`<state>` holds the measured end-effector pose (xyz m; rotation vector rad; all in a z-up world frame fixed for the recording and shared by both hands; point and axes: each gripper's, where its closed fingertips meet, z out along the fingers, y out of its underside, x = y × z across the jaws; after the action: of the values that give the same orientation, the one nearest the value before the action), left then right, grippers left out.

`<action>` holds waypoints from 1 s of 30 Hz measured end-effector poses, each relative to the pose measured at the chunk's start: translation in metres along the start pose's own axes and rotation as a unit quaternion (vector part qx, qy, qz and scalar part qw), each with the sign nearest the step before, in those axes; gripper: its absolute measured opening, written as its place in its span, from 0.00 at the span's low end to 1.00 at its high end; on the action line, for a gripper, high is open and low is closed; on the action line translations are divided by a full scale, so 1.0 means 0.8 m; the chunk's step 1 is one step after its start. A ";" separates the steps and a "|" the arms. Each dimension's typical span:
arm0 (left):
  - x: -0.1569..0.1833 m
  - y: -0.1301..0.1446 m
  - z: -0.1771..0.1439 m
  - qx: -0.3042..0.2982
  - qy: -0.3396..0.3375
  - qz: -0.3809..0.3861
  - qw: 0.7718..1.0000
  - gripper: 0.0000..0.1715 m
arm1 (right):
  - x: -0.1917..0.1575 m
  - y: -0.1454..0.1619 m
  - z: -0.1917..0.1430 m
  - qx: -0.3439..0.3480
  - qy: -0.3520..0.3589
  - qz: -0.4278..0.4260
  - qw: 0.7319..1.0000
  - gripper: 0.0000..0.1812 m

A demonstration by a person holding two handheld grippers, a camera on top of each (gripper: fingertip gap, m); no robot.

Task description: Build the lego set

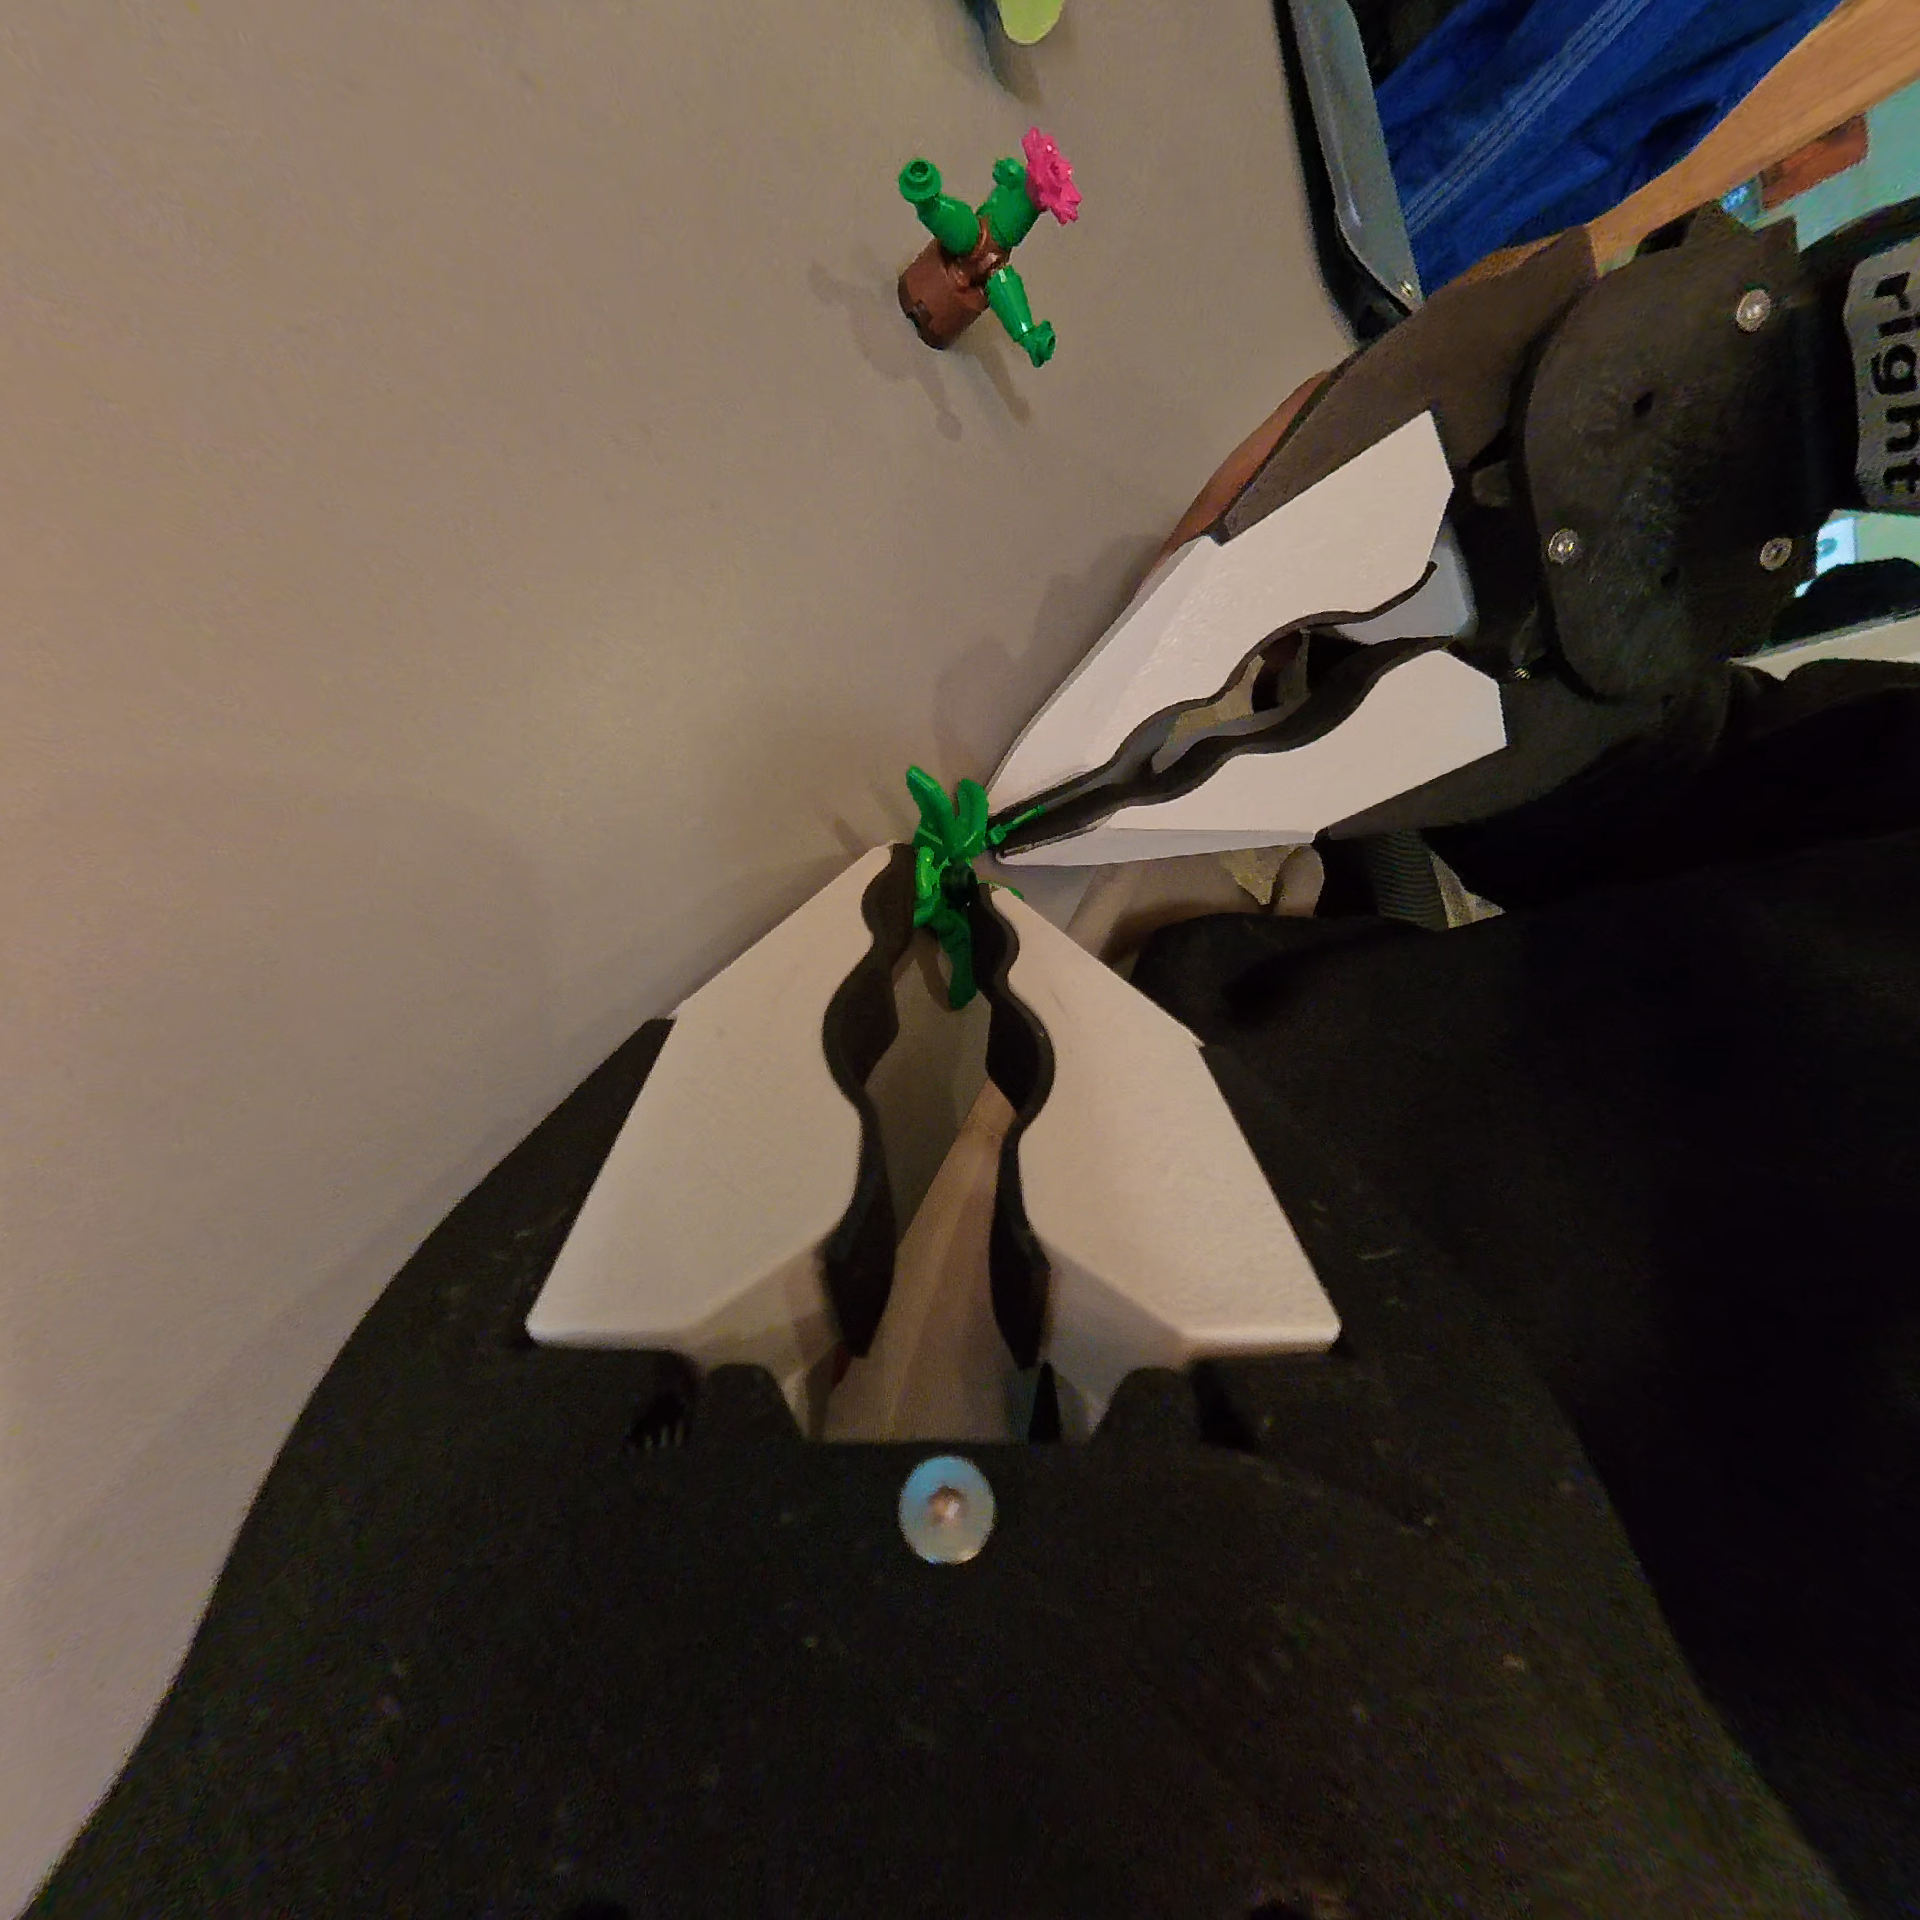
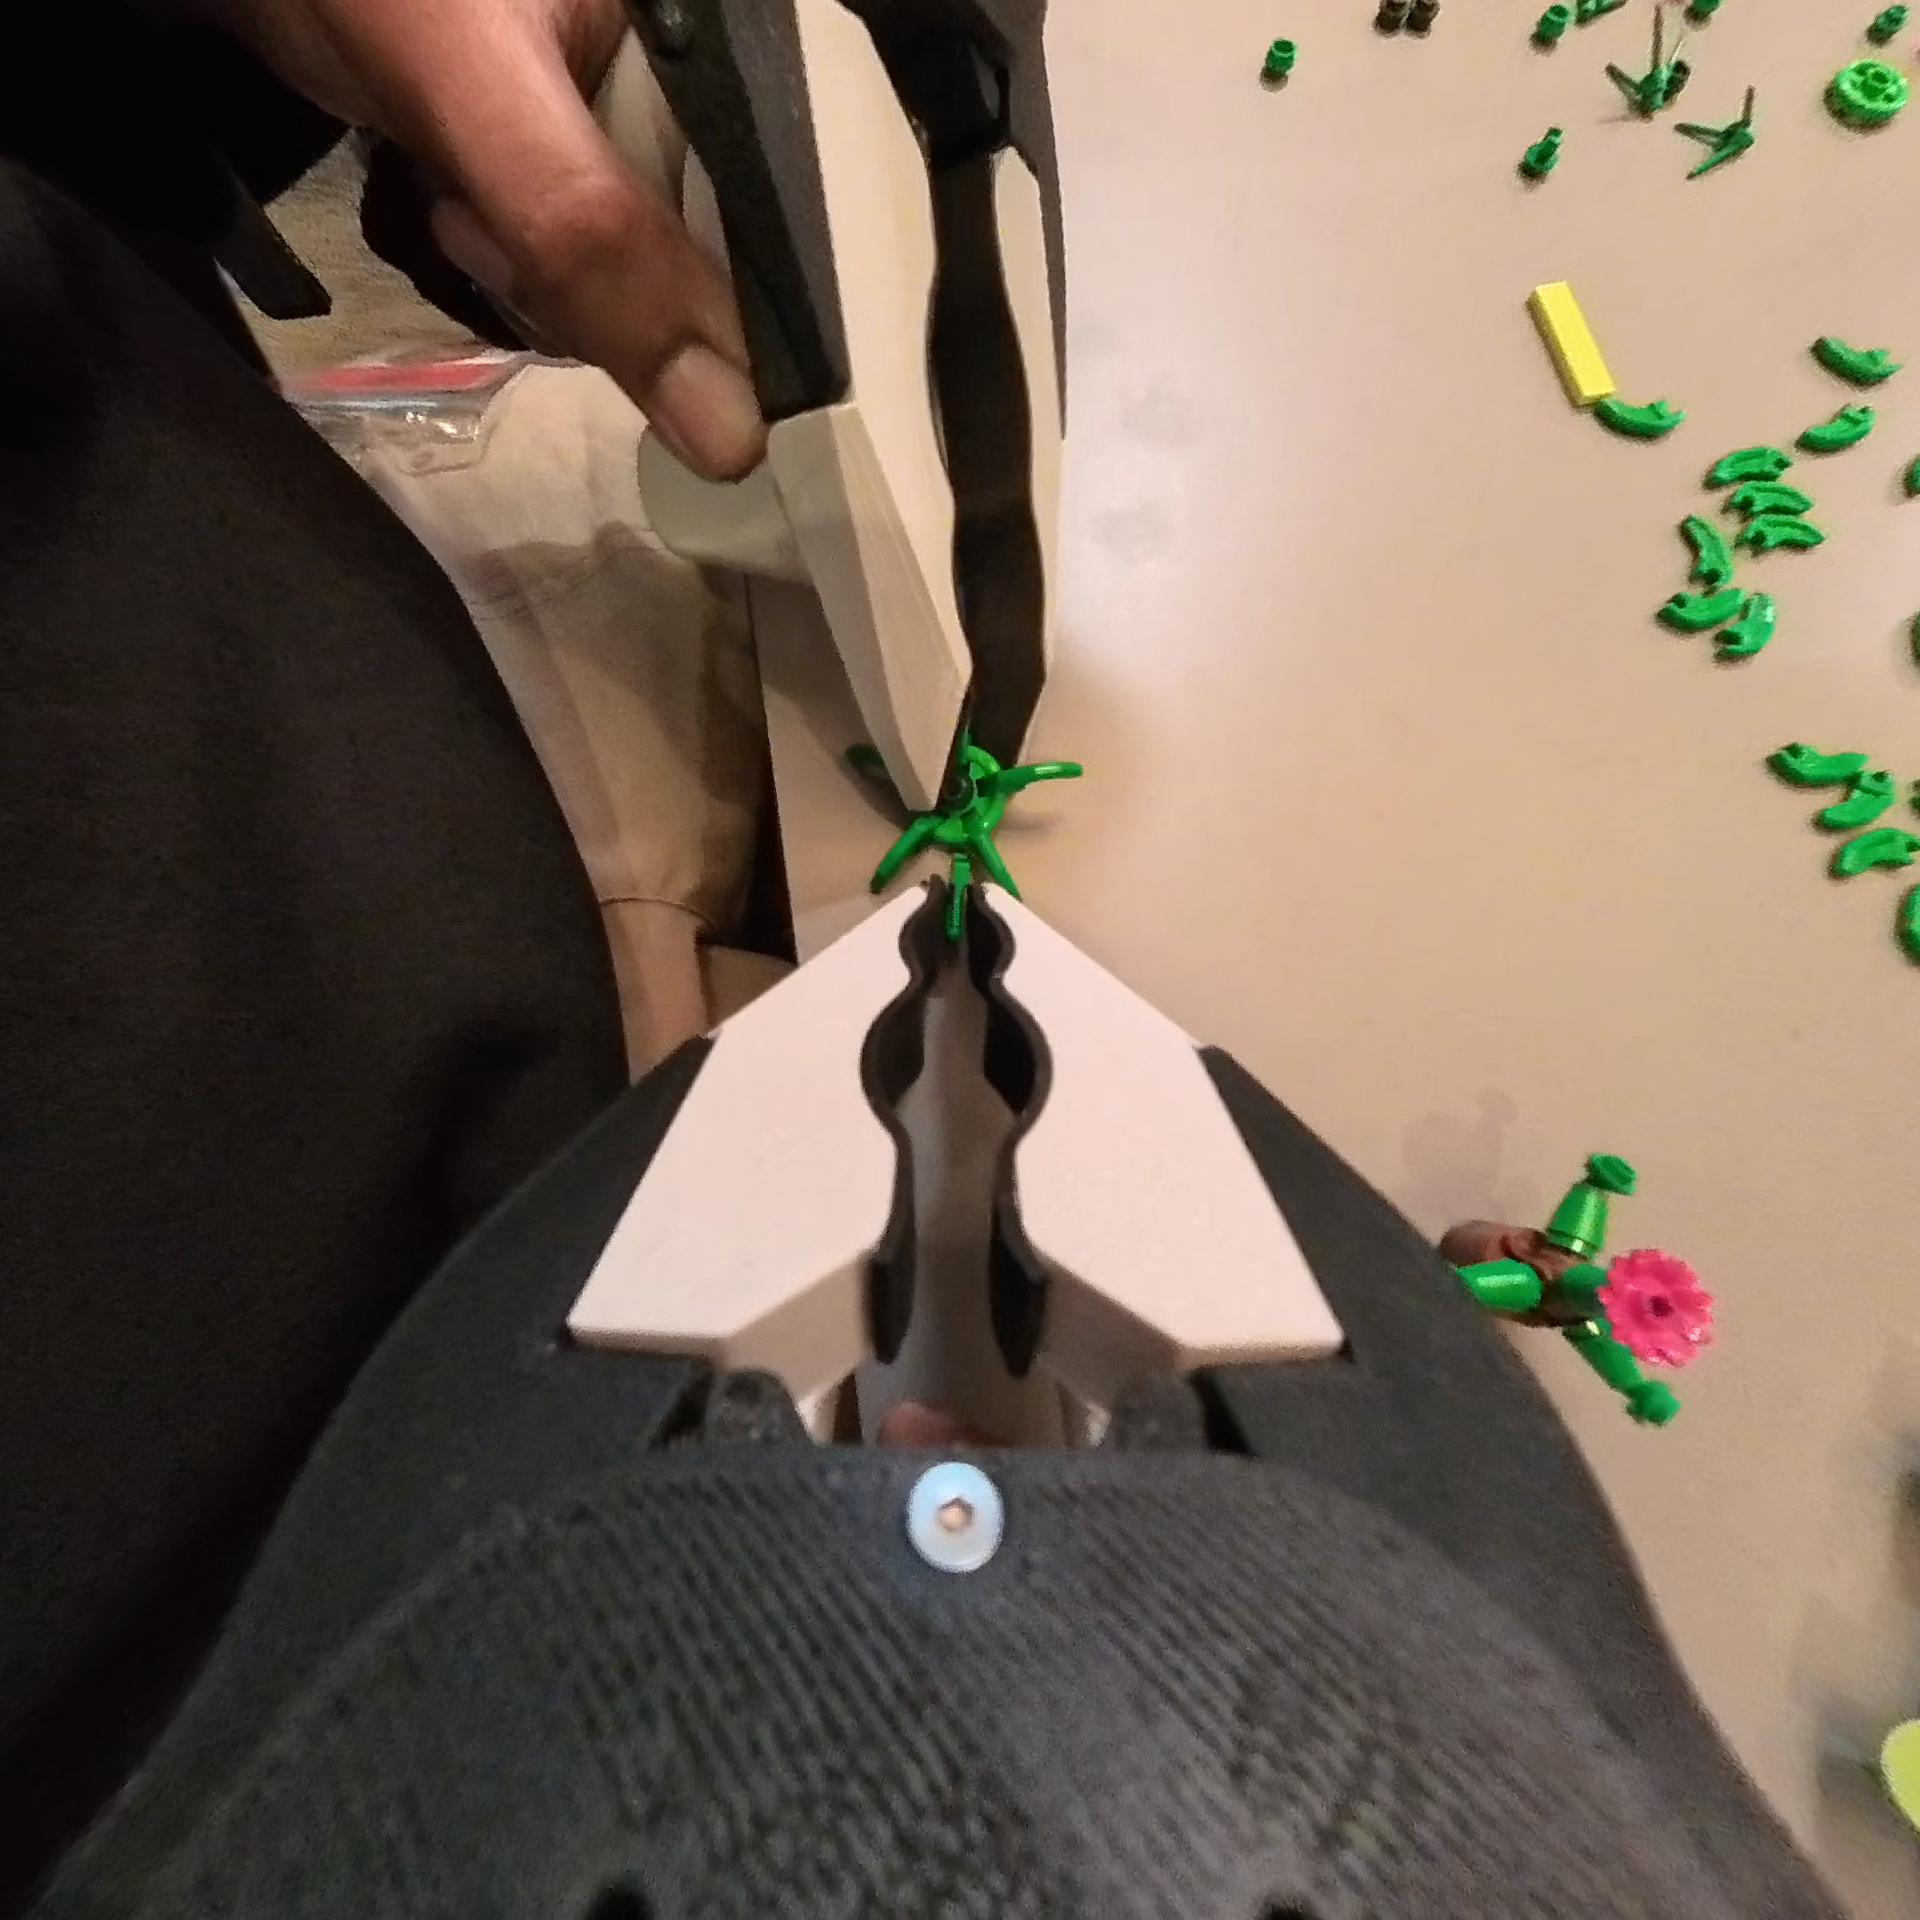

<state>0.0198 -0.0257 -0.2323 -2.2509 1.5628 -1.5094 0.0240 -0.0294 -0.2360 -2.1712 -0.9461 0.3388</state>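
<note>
I have the left gripper (image 1: 940, 883) pinching a green leafy stem piece (image 1: 948, 862) at its tips, held up in the air just off the edge of the desk (image 1: 416, 520). The right gripper (image 2: 961, 914) meets it tip to tip, its jaws pressed together on a thin green stalk (image 2: 956, 904) that points into the centre of the leaf cluster. Whether the stalk is already seated in the cluster I cannot tell; the joint is small and partly hidden by the tips.

To do this join well, I would keep the left hold rigid, line the stalk up straight with the cluster's middle, and push along that line only, with no twist, since both pieces are gripped by very little plastic and could pop out.

The desk is plain beige. On it lies a small finished plant (image 1: 982, 244) with a brown pot and pink bloom, tipped on its side, and well apart, a scatter of loose green leaf pieces (image 2: 1756, 520) beside a yellow bar (image 2: 1569, 343). Blue fabric (image 1: 1538, 114) hangs beyond the desk edge.
</note>
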 end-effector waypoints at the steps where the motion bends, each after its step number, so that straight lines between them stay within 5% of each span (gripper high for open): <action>1: 0.000 0.000 0.000 0.000 0.001 -0.001 1.000 0.06 | 0.000 0.000 0.000 -0.001 0.002 -0.003 1.000 0.02; 30: 0.001 -0.004 0.000 0.018 0.034 -0.029 0.999 0.05 | 0.003 0.000 0.001 -0.068 0.063 -0.031 0.995 0.00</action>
<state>0.0224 -0.0242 -0.2303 -2.2665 1.4870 -1.6324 0.0253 -0.0272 -0.2368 -2.2515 -0.9869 0.1089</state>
